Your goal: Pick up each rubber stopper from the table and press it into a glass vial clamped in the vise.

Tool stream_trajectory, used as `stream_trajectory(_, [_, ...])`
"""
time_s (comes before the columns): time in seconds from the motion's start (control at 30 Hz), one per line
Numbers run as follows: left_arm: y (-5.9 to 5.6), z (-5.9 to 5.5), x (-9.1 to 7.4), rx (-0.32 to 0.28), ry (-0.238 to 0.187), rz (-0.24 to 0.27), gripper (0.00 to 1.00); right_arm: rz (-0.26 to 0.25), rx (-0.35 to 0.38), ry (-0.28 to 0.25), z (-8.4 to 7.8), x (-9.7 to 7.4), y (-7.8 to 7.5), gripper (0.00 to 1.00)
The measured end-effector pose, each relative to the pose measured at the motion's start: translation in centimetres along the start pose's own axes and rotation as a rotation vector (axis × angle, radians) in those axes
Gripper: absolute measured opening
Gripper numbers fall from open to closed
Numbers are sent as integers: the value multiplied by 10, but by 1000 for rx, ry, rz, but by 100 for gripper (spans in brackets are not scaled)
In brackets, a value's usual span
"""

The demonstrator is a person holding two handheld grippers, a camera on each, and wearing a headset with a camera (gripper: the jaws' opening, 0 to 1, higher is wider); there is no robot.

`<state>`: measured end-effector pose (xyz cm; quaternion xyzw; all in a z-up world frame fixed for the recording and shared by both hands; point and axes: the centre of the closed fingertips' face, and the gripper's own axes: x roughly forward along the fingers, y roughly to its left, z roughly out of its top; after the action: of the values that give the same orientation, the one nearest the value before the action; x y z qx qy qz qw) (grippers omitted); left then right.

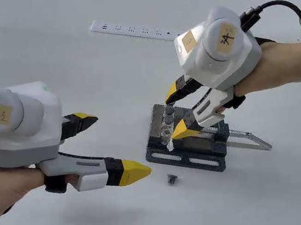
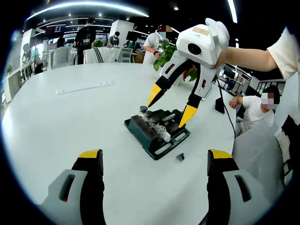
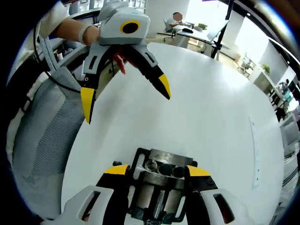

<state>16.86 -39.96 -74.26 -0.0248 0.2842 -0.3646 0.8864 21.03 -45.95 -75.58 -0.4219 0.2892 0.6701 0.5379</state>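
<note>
A dark metal vise stands on the white table and clamps a short row of glass vials. Two vials carry dark stoppers; one vial looks uncapped. My right gripper hovers open just above the vials, one jaw on either side of the row, holding nothing. Its own view looks straight down on the vise between its yellow tips. A small dark rubber stopper lies loose on the table just in front of the vise. My left gripper is open and empty, to the left of the stopper.
A white power strip lies at the back of the table. The vise's handle sticks out to the right. A black cable trails from the right gripper. People and desks stand beyond the table's far edge in the left gripper view.
</note>
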Motion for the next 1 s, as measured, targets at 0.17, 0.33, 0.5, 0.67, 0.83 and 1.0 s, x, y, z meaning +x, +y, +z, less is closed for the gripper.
stream_trajectory(0.17, [-1, 1, 0, 4, -1, 0, 91, -21, 22, -20, -5, -1, 7, 62])
stream_trajectory(0.33, [-3, 4, -2, 10, -6, 3, 91, -47, 61, -52, -7, -2, 16, 71])
stream_trajectory(0.5, [-4, 4, -5, 12, -8, 6, 91, -60, 89, -90, -4, -4, 30, 71])
stream_trajectory(0.67, [-7, 4, -7, 13, -9, 10, 91, -69, 117, -110, -6, -3, 42, 70])
stream_trajectory(0.83, [-8, 2, -10, 11, -9, 16, 91, -85, 152, -125, -11, 0, 52, 68])
stream_trajectory(1.0, [-10, 5, -12, 10, -12, 21, 91, -96, 196, -146, -15, 5, 63, 66])
